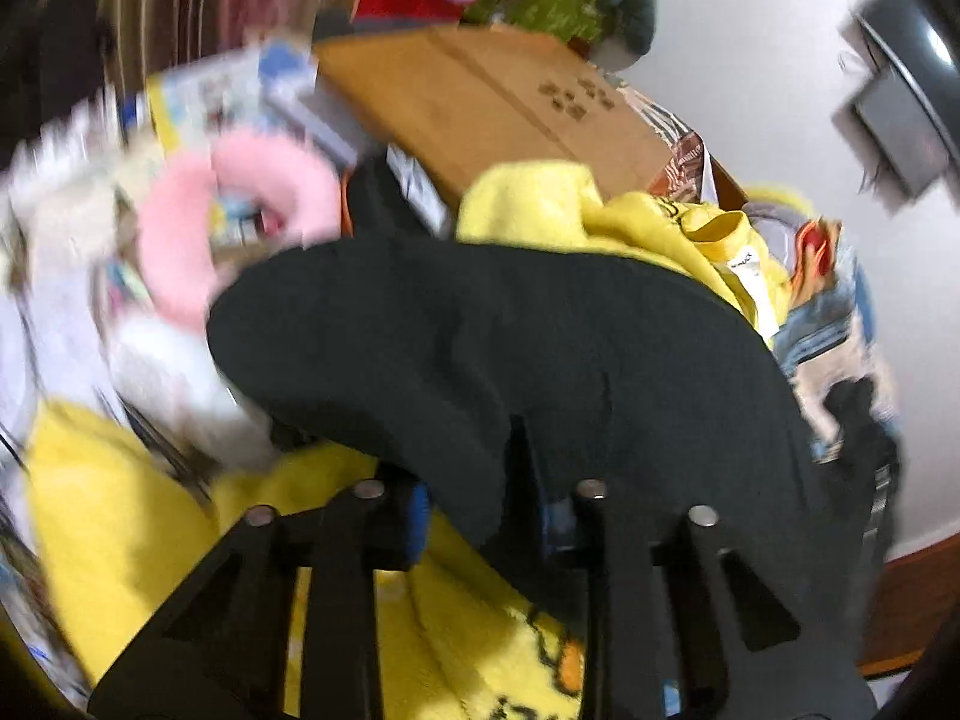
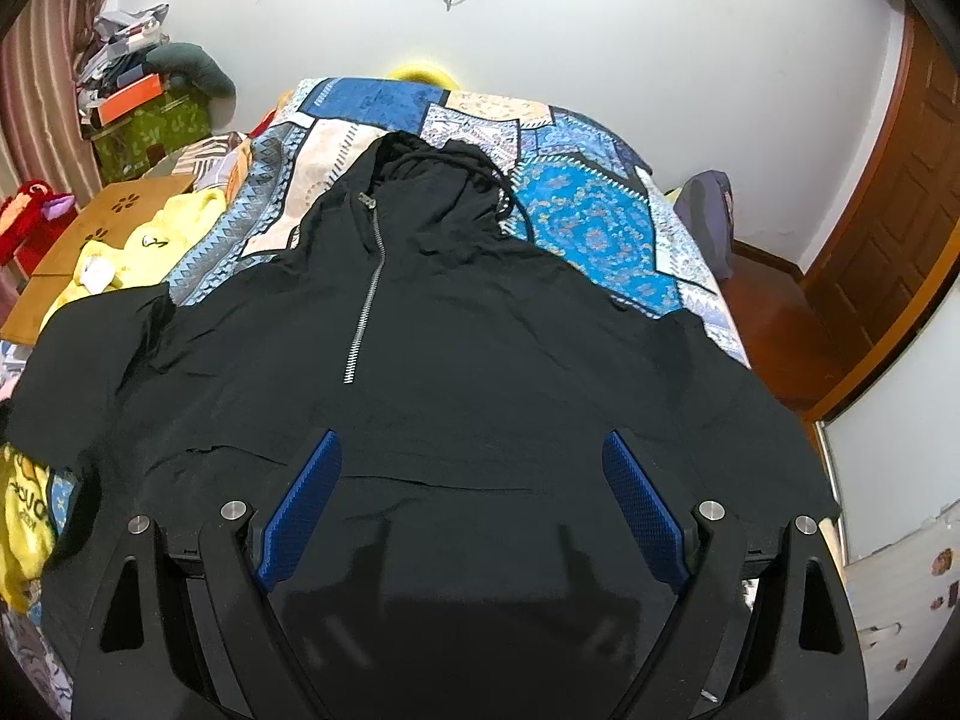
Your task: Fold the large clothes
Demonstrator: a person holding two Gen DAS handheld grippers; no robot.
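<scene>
That black hoodie (image 2: 420,330) is soft and floppy, so your left tool (image 1: 480,516), pinched on its sleeve (image 1: 420,348), needs a deep bite, while the right tool (image 2: 474,504) hovers wide open and empty.

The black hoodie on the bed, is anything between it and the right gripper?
No. In the right wrist view the right gripper hangs with its jaws wide apart straight over the black hoodie, which lies flat on the patterned bedspread. Only bare fabric shows between the blue pads.
</scene>
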